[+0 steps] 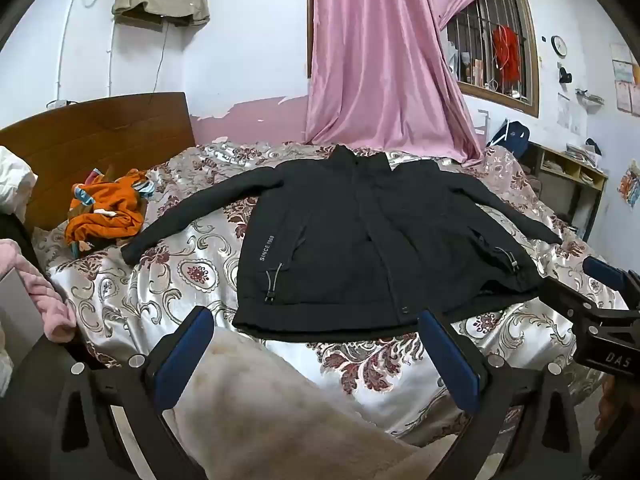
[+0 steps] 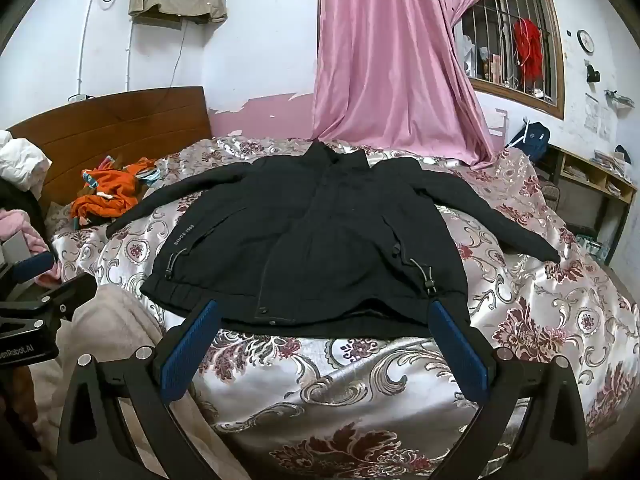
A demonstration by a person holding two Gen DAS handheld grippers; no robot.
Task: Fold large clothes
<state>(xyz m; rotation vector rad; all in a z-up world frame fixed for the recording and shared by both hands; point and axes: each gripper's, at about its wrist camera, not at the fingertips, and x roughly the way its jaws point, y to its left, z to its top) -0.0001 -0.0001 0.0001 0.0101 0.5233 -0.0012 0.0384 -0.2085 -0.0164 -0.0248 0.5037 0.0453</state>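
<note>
**Jacket spread flat, folding not yet begun**

The room is a bedroom with white walls, a pink curtain (image 1: 372,52) at the far side and a barred window (image 1: 496,44) to the right of it. A large bed (image 2: 360,380) with a shiny flowered cover fills the middle, and a brown wooden headboard (image 1: 100,136) stands at the left.

On the bed lies the black jacket (image 1: 360,240), front side up, closed, with the collar far and the hem near. Both sleeves are stretched out, one to the left and one to the right, so no part is folded over. I judge that the task is at its very start: the spreading is done, and all the folds of sleeves and body are left to do.

A beige fluffy blanket (image 1: 256,400) lies at the near left edge, and an orange cloth (image 1: 106,212) is bundled at the far left near the headboard.

The left claw (image 1: 316,356) is wide and holds nothing; it hovers just before the hem. The right claw (image 2: 324,352) is also wide and empty, near the right part of the hem.
</note>
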